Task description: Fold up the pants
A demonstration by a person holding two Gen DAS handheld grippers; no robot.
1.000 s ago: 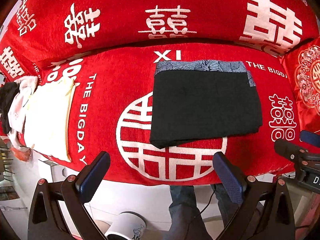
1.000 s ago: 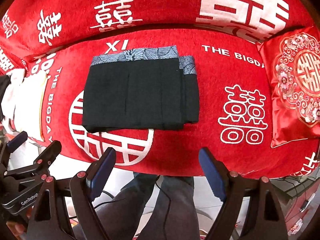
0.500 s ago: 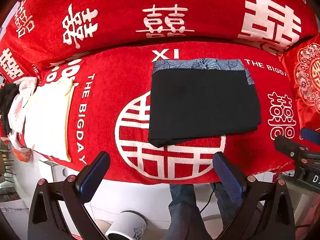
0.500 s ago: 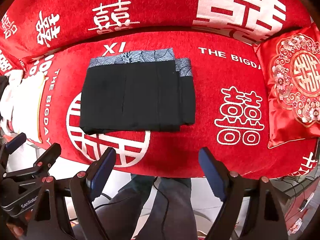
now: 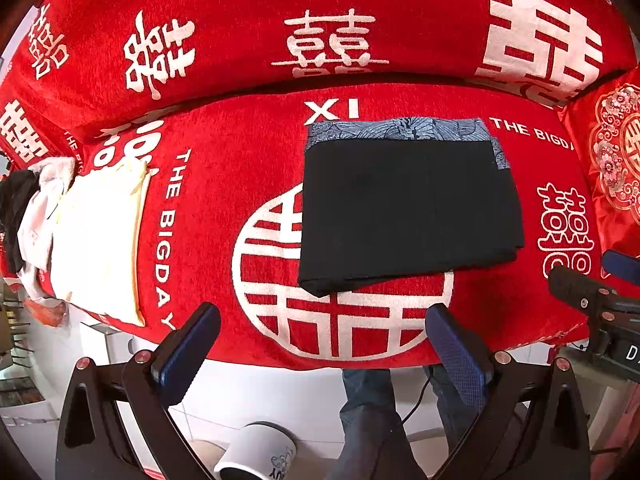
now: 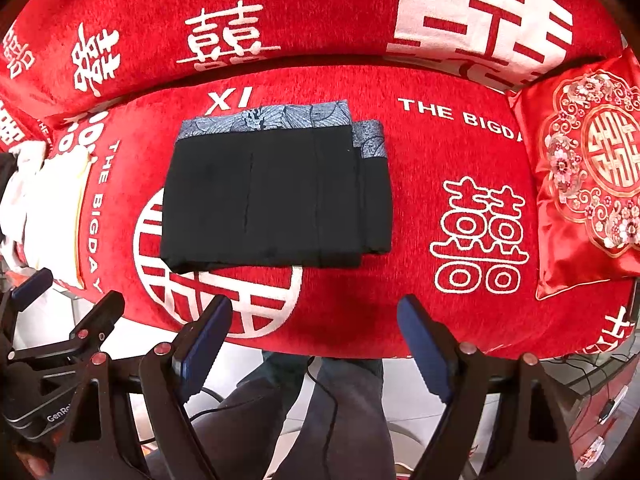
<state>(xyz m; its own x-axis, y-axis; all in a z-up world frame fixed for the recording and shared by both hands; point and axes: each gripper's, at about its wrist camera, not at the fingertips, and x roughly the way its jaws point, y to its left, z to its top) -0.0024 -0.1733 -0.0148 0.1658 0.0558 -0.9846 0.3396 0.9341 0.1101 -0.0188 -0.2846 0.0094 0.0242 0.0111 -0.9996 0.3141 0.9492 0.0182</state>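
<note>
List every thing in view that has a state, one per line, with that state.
Pants: folded into a flat rectangle on the red sofa cover, patterned band at the far edge, untouched.
Left gripper: jaws open, empty, clear of the pants.
Right gripper: jaws open, empty, clear of the pants.
Cream cloth: lying flat at the sofa's left end.
Cushion: leaning at the right end.
Cup: on its side on the floor.
</note>
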